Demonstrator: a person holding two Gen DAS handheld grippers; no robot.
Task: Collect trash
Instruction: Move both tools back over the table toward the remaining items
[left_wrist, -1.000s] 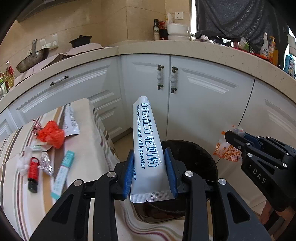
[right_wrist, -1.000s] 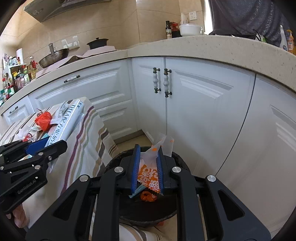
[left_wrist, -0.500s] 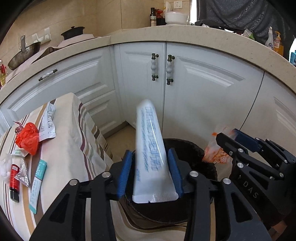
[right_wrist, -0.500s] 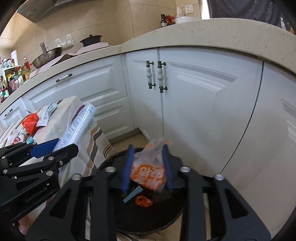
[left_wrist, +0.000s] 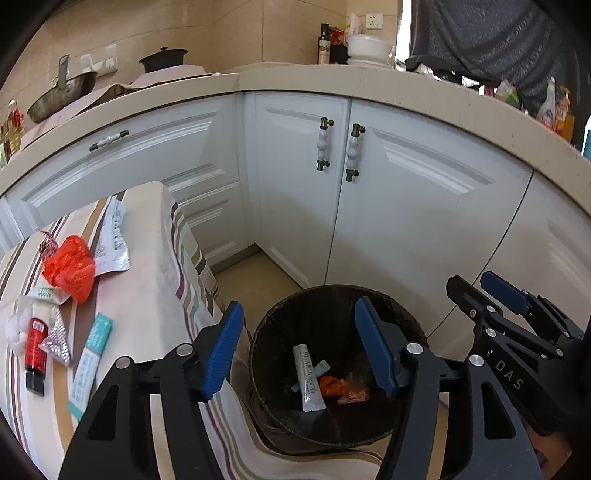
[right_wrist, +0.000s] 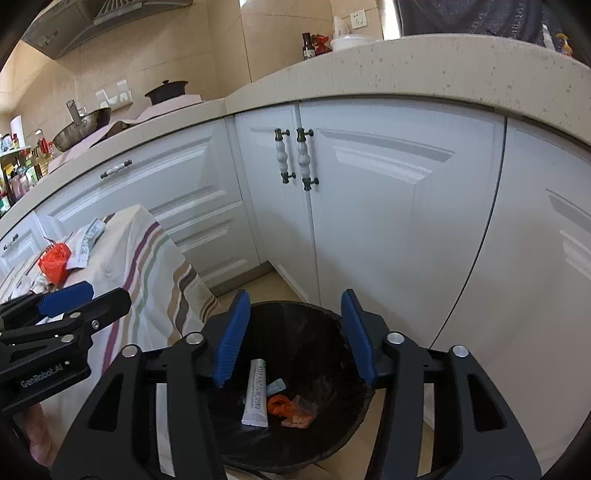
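Note:
A black trash bin (left_wrist: 266, 343) stands on the floor beside the table; it also shows in the right wrist view (right_wrist: 332, 328). Inside lie the silver milk-powder sachet (left_wrist: 309, 378), an orange wrapper (left_wrist: 352, 393) and small scraps. In the right wrist view the sachet (right_wrist: 255, 393) and the orange wrapper (right_wrist: 301, 411) lie on the bin's bottom. My left gripper (left_wrist: 299, 345) is open and empty above the bin. My right gripper (right_wrist: 293, 338) is open and empty above it too. On the table remain a red plastic bag (left_wrist: 68, 267), a teal sachet (left_wrist: 90, 363), a red tube (left_wrist: 35, 354) and a silver sachet (left_wrist: 114, 236).
The table wears a striped cloth (left_wrist: 155, 280) hanging close to the bin. White cabinets (left_wrist: 388, 206) stand right behind the bin under a beige countertop (left_wrist: 332, 79). A foil wrapper (left_wrist: 57, 338) and white tissue (left_wrist: 14, 326) lie at the table's left.
Both grippers have opened. The milk-powder sachet dropped from the left one and the orange wrapper from the right one, and both now lie inside the bin.

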